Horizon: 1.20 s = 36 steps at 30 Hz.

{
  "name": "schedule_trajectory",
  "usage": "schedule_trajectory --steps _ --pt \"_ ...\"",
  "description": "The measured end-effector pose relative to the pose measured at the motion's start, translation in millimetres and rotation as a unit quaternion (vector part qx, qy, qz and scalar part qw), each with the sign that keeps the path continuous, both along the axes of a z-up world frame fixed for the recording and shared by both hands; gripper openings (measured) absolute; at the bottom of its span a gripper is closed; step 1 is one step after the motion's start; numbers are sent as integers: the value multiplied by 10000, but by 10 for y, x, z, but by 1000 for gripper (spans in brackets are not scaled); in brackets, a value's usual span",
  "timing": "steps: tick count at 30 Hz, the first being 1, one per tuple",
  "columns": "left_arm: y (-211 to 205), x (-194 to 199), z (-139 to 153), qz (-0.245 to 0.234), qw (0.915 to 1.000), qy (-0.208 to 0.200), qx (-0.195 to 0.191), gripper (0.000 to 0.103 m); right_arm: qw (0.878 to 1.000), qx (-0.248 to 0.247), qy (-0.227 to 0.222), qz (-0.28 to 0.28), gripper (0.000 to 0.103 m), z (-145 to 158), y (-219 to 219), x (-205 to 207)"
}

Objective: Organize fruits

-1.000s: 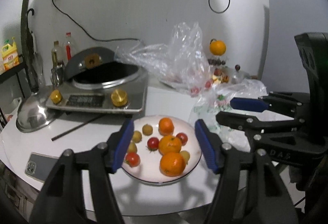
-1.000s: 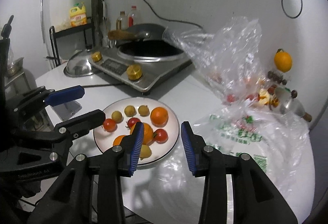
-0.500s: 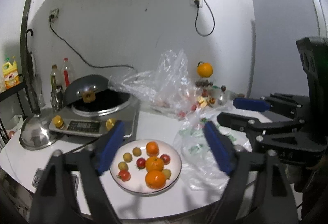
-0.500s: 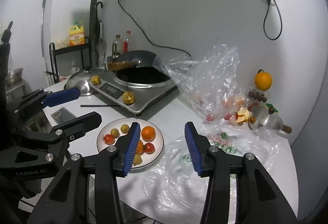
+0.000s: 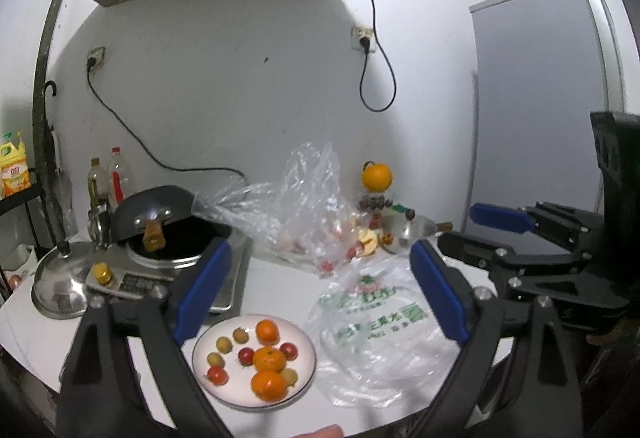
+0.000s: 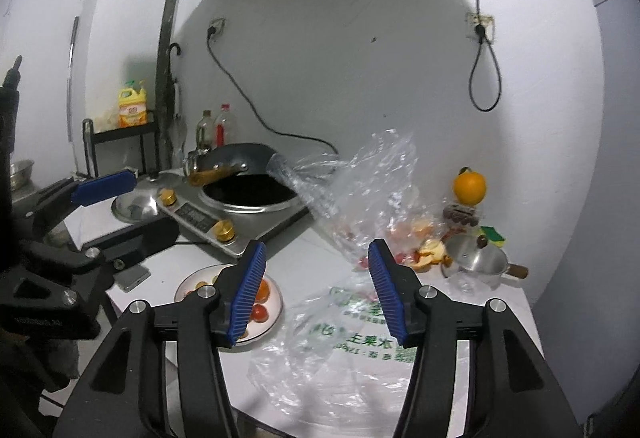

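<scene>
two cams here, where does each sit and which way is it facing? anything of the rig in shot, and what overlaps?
Left wrist: sits on the left tool, facing the wall across the table; its blue fingers, jaws opening and empty, plus the right tool alongside.
Right wrist: sits on the right tool, same heading; own fingers, jaws opening and empty, left tool alongside.
Shared: fruit plate, printed bag, wok.

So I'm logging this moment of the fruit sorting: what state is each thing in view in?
Left gripper: jaws opening, nothing between them.
Right gripper: jaws opening, nothing between them.
Plate: on the table, holding oranges and small fruits.
Printed bag: lying flat, crumpled, beside the plate.
Clear bag: puffed up, small fruits inside.
Wok: on the cooker, uncovered.
Metal lid: resting on the table.
</scene>
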<state>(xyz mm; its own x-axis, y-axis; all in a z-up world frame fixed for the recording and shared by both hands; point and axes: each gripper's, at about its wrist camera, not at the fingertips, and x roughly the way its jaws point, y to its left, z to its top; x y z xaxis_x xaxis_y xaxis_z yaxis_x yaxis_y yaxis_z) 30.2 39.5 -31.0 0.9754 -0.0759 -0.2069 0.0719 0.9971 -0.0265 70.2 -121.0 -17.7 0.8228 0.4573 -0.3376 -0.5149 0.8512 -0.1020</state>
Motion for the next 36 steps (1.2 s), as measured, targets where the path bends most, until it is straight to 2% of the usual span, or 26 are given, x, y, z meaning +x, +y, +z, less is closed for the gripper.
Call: schedule_trajectory --steps 4,15,27,36 --pt "-123 63 69 -44 10000 -26 27 96 9999 69 -81 -128 57 66 -172 32" --pt "-437 259 275 160 9998 -117 97 97 9992 180 -255 -243 57 182 -546 152" --pt "-710 515 302 249 9996 -94 131 97 9990 247 -209 -318 58 178 -897 428" --pt "-807 610 320 382 9990 -105 215 97 9991 267 -248 -222 58 210 -964 540"
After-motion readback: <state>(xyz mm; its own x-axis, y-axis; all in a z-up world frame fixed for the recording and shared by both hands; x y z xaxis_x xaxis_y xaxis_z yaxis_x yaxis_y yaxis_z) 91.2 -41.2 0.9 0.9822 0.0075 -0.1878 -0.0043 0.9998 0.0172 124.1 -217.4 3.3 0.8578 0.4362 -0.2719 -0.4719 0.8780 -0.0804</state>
